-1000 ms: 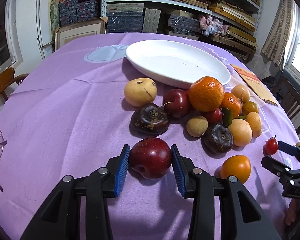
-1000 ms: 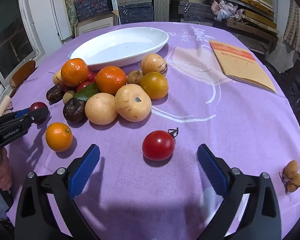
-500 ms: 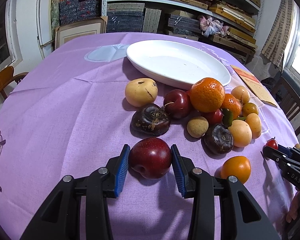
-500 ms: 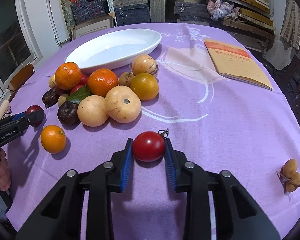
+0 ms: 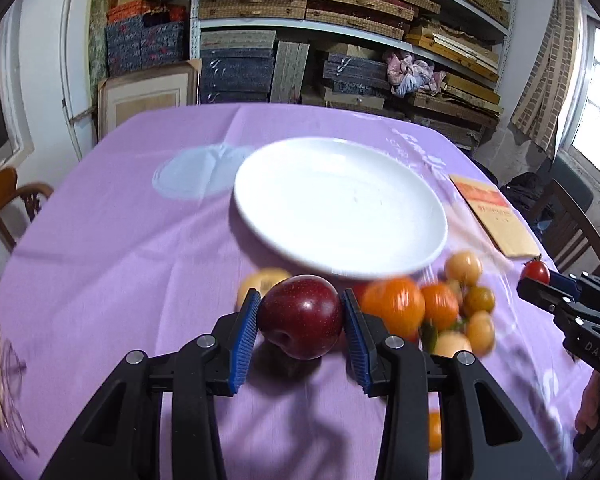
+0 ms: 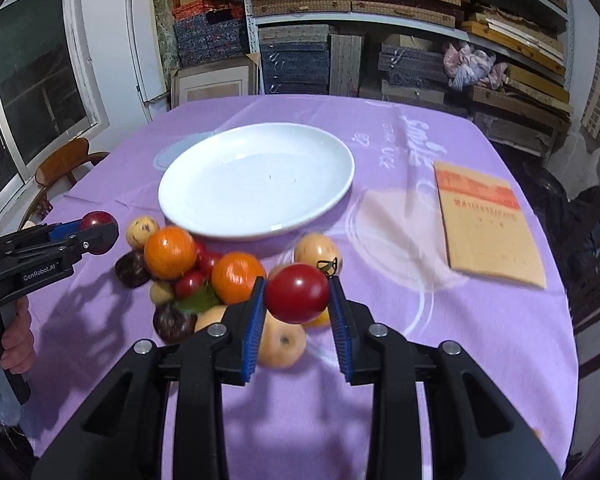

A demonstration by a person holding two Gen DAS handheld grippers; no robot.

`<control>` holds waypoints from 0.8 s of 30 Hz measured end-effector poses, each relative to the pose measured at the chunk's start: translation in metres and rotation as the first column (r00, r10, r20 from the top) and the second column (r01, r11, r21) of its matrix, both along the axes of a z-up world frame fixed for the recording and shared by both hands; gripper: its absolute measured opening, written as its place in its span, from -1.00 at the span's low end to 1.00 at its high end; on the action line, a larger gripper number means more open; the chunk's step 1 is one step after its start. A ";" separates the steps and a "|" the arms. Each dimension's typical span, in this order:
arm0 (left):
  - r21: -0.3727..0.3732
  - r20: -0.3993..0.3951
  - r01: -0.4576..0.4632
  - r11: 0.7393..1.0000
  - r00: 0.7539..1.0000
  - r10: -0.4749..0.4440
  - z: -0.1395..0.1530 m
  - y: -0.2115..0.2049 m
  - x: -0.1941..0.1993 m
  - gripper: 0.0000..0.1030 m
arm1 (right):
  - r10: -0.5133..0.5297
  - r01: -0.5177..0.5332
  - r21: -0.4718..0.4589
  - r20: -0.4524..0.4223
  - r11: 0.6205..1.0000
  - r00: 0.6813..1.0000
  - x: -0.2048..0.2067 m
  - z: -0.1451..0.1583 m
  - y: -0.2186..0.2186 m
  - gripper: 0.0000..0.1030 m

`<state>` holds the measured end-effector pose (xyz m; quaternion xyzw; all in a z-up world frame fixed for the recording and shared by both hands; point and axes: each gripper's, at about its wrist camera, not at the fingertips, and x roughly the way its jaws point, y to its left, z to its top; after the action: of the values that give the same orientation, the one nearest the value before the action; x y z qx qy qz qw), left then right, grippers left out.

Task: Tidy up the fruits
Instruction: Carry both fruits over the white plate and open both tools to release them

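1. Left gripper (image 5: 300, 320): jaws clamped on the dark red plum (image 5: 300, 316), blue pads pressing its two sides. The plum is clear of the purple tablecloth (image 5: 112, 248).
2. Right gripper (image 6: 296, 300): jaws clamped on the red tomato (image 6: 297, 292), stalk at the upper right. The tomato is lifted above the fruit pile (image 6: 188, 268).
3. Target: the white plate (image 5: 380, 268) — bare, no fruit on it yet, so the sorting appears to be at its start.
4. Governing relation, left wrist view: the plate lies at 12 to 1 o'clock from the plum, just beyond the jaws, its near rim showing directly above the fruit.
5. Governing relation, right wrist view: the plate (image 6: 188, 216) lies at 11 to 12 o'clock from the tomato, with the pile between jaws and rim.
6. Judgement: the left hand looks nearer the rim — its path is short and unobstructed. The right hand must probably carry over the pile before lowering.
7. Both fruits are round; no long axis constrains release.
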<state>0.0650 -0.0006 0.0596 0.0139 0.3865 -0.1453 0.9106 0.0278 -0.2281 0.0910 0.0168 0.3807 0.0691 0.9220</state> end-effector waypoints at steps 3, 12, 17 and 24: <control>0.002 -0.034 0.021 1.000 0.999 -0.021 0.000 -0.017 0.038 -0.19 | 0.020 -0.021 -0.008 -0.013 1.000 1.000 0.048 0.001 0.010 -0.42; 0.010 -0.139 0.005 1.000 0.990 -0.004 -0.032 -0.034 0.107 -0.19 | 0.021 -0.029 -0.070 -0.120 0.997 0.993 0.144 -0.044 0.024 -0.41; 0.014 -0.108 -0.006 1.000 0.994 0.008 -0.027 -0.030 0.108 0.02 | 0.008 -0.016 -0.073 -0.103 0.997 0.995 0.148 -0.045 0.021 -0.15; -0.011 -0.081 -0.064 0.998 0.995 0.063 -0.003 0.006 0.080 0.25 | -0.043 0.043 -0.023 0.006 0.999 0.999 0.088 -0.007 -0.005 0.12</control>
<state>0.1448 0.0056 0.0569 -0.0104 0.4224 -0.1191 0.8985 0.1157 -0.2327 0.0835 0.0143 0.3783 0.0450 0.9245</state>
